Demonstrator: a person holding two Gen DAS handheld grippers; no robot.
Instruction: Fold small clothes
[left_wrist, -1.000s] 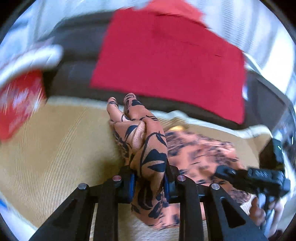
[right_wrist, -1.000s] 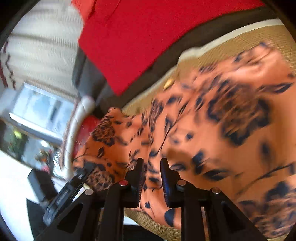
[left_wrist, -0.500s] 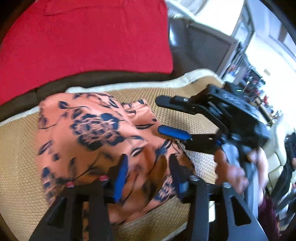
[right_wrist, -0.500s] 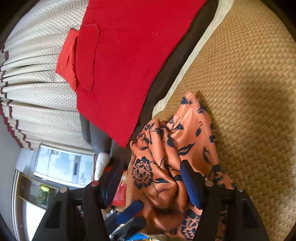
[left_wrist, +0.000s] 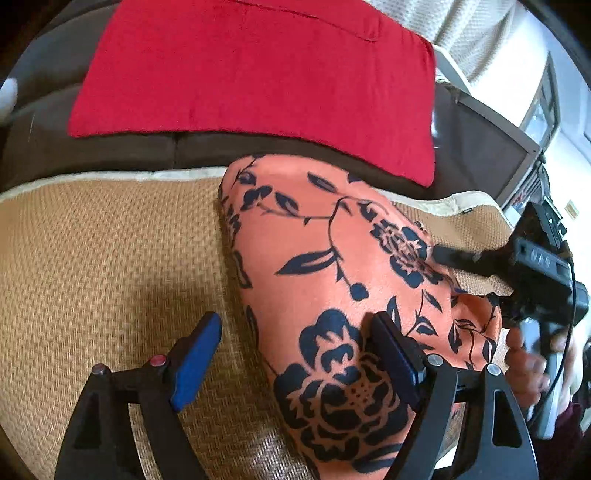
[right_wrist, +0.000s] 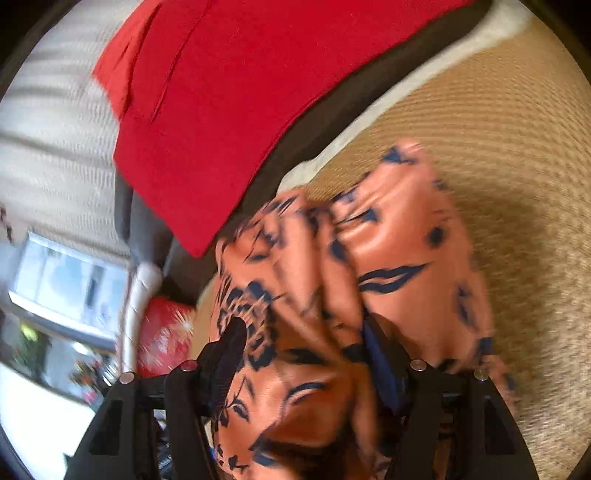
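Observation:
An orange garment with a dark floral print (left_wrist: 332, 273) lies folded on the woven tan mat (left_wrist: 96, 258). My left gripper (left_wrist: 295, 354) is open wide, its jaws astride the garment's near left edge, the right jaw resting on the cloth. My right gripper (left_wrist: 532, 273) shows at the garment's right side in the left wrist view. In the right wrist view the garment (right_wrist: 369, 266) is bunched and blurred, and my right gripper (right_wrist: 306, 354) stands open around a mound of it.
A red cloth (left_wrist: 258, 81) hangs over the dark sofa back (left_wrist: 110, 155) behind the mat. A red printed cushion (right_wrist: 162, 332) and a window (right_wrist: 66, 280) lie off to the left in the right wrist view.
Both grippers let go of the garment and opened wide. The garment dropped onto the mat as a folded pile. The left gripper swung left along it.

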